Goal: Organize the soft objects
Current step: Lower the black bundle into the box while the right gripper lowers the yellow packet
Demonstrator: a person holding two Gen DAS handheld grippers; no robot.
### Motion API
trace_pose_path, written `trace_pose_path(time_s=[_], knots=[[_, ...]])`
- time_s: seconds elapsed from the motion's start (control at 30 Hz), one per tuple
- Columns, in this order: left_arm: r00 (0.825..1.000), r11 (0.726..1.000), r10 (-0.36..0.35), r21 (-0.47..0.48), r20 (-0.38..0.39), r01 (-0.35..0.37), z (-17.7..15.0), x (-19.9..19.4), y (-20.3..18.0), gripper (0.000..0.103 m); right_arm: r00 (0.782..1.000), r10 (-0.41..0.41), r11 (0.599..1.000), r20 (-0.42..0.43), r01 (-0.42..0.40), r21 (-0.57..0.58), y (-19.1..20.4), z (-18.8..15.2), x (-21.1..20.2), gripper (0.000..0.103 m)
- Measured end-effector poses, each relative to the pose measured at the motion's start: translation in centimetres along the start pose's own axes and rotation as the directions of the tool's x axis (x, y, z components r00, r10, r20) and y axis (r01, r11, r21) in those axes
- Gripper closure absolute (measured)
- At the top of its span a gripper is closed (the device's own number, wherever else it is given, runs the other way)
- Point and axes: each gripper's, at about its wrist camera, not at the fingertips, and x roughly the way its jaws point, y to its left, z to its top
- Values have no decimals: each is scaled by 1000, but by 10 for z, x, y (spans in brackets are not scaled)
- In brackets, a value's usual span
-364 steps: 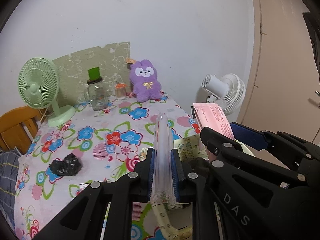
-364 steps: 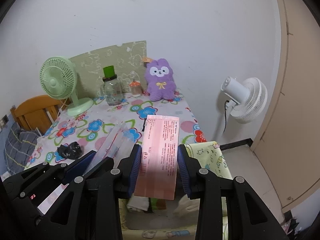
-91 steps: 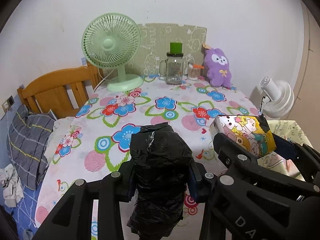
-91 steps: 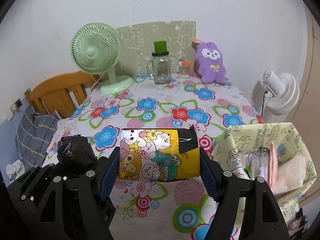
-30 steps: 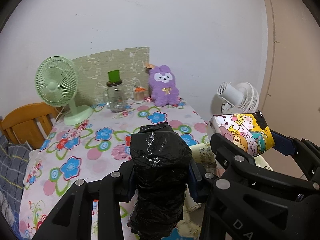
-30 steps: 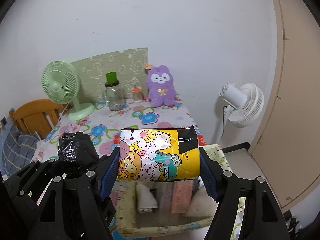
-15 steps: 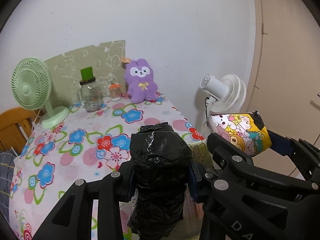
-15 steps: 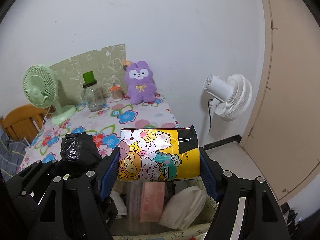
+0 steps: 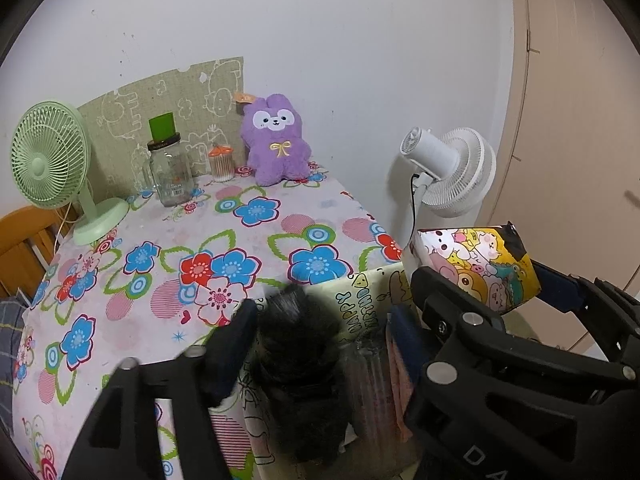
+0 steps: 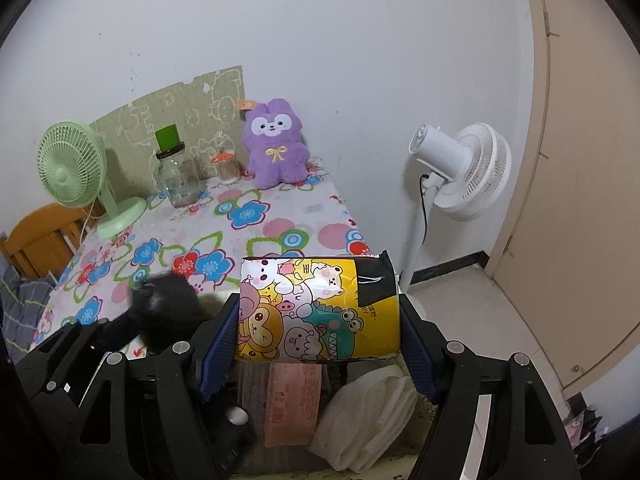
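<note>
My left gripper (image 9: pixel 316 332) hovers over a pale yellow printed fabric bin (image 9: pixel 360 304) beside the table, and its jaws are opening. A crumpled black plastic bag (image 9: pixel 300 364) sits blurred between them, with the pads no longer pressing on it. It also shows in the right wrist view, black bag (image 10: pixel 168 300). My right gripper (image 10: pixel 320 312) is shut on a yellow pack printed with cartoon animals (image 10: pixel 320 312), held level above the bin. The same pack (image 9: pixel 476 264) appears at the right of the left wrist view. Below it, inside the bin, lie a pink packet (image 10: pixel 294 396) and white padded pieces (image 10: pixel 368 412).
The table with the flowered cloth (image 9: pixel 160 240) carries a purple plush (image 9: pixel 276 140), a glass jar with a green lid (image 9: pixel 168 168), a small orange-topped pot (image 9: pixel 220 164) and a green desk fan (image 9: pixel 48 156). A white standing fan (image 9: pixel 452 172) is to the right, a wooden chair (image 9: pixel 20 240) to the left.
The left jaws have spread apart and the black bag has slipped lower between them, now blurred. The right gripper still holds the cartoon pack, a little lower over the bin.
</note>
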Motion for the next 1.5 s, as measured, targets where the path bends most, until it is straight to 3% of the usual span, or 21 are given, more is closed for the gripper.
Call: trace_pose_path(time_s=[0.33,0.77,0.87,0.93,1.5], knots=[[999,999,47,24,-22,-47,-5,1,10,17,1000,23,1000,-17,-23,-15,9,-3,6,28],[996,997,71,36,-60,-69,-19,-2,22,16,996,64,998,-56,-65,-10,25,-17,11,26],[996,998,62,38,-65,-59,-22,-5,23,14,996,61,998,-68,-61,-1,25,-20,10,23],[997,998,59,42,-56,-57,-23,-8,23,13,995,58,998,-76,-58,8,25,-21,9,16],[995,995,100,-20,19,-99,-29,-53,55,5,1000,29,999,11,-29,-18,44,-25,-34,9]])
